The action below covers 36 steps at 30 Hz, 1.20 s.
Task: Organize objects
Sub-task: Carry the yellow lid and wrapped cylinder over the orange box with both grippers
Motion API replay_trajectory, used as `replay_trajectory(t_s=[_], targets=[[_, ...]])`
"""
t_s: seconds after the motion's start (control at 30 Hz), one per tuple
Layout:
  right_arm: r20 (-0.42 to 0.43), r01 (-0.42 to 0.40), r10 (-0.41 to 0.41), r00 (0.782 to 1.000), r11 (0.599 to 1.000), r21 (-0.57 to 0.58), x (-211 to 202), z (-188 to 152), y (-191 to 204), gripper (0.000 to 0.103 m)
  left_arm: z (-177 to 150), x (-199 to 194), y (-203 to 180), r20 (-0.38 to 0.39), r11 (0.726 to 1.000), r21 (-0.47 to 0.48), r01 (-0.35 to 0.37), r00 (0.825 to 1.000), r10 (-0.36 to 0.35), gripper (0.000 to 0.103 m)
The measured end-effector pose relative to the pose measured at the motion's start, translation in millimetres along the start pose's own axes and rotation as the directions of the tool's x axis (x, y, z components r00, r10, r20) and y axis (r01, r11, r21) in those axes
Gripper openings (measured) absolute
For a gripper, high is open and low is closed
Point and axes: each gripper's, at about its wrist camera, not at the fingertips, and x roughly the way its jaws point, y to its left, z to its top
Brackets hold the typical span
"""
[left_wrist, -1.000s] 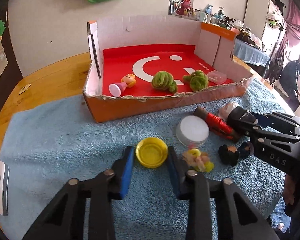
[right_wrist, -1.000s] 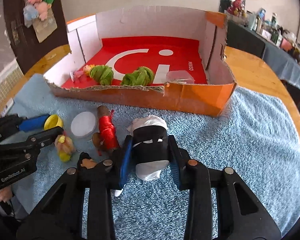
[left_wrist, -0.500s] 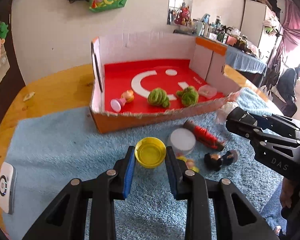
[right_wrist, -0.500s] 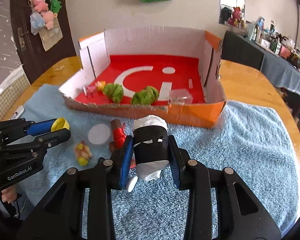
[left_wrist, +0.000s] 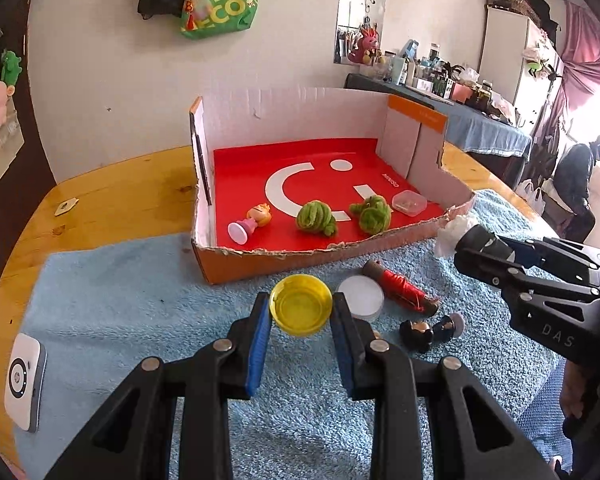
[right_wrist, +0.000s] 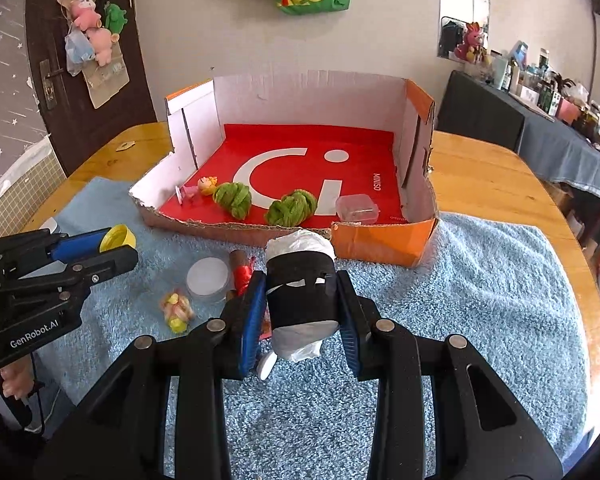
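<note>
My left gripper [left_wrist: 301, 312] is shut on a yellow cap [left_wrist: 301, 309] and holds it above the blue towel [left_wrist: 120, 312], short of the open cardboard box [left_wrist: 320, 184]. It also shows in the right wrist view [right_wrist: 112, 246]. My right gripper [right_wrist: 301, 300] is shut on a black-and-white wrapped roll [right_wrist: 300, 292], lifted near the box's front wall [right_wrist: 384, 242]. It also shows in the left wrist view [left_wrist: 472, 248]. The box holds two green yarn balls [left_wrist: 316, 218] [left_wrist: 372, 214], a small doll [left_wrist: 252, 220] and a clear case [left_wrist: 409, 203].
On the towel lie a white round lid [left_wrist: 360, 300], a red-wrapped stick [left_wrist: 400, 288], a dark figurine [left_wrist: 430, 330] and a yellow-pink toy [right_wrist: 176, 308]. A white device [left_wrist: 23, 380] lies at the towel's left edge. The wooden table [left_wrist: 112, 200] surrounds the towel.
Both grippers have risen off the towel and drawn back from the box, each carrying its object. The cap and the roll now hang above the towel.
</note>
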Motion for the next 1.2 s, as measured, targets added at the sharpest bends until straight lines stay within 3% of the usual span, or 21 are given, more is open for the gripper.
replay_trajectory(t_s=[0.33, 0.8, 1.2], targets=[[0.027, -0.005, 0.005, 1.000, 1.000, -0.008, -6, 9, 1, 0.032, 13, -9, 1, 0.040, 1.000, 0.011, 0.008, 0.999, -0.009, 0.031], [0.070, -0.010, 0.012, 0.997, 0.999, -0.037, 6, 73, -7, 0.032, 74, 0, -1, 0.107, 0.999, 0.048, 0.006, 0.994, -0.012, 0.031], [-0.020, -0.002, 0.001, 1.000, 0.999, -0.043, 67, 122, -17, 0.032, 112, 51, 2, 0.051, 0.995, 0.102, -0.017, 0.999, 0.012, 0.031]])
